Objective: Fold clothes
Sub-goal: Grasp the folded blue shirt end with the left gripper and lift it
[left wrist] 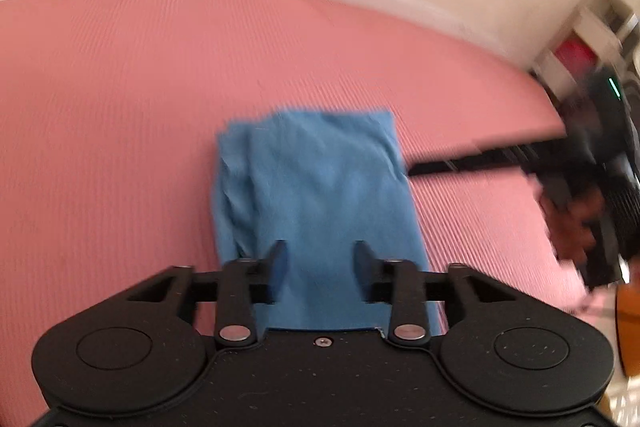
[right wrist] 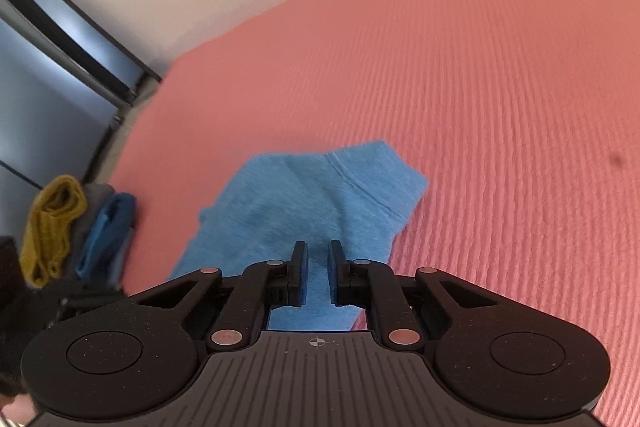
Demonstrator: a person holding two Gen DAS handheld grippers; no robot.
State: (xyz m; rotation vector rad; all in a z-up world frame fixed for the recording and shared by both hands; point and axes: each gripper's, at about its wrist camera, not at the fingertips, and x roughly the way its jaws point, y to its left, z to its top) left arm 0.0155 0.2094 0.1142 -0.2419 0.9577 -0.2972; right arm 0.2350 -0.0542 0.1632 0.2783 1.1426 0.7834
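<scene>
Your left gripper [left wrist: 320,259]: jaws parted, nothing between the pads, hovering over the folded blue garment [left wrist: 316,187] at frame centre on the pink mat [left wrist: 120,87]. Your right gripper [right wrist: 318,263]: jaws nearly closed, a narrow gap showing blue cloth beneath; whether it pinches the fabric is unclear. Folded clothes pile [right wrist: 72,227]: lower left.

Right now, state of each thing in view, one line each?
blue garment: folded into a narrow rectangle, lying on the mat, wrinkled.
pink mat: spread flat under the garment.
left tongs: open, above the garment's near end, nothing gripped.
right tongs: nearly shut, narrow gap, over the garment; grip on cloth not visible.
clothes pile: folded, stacked beside the mat.
</scene>
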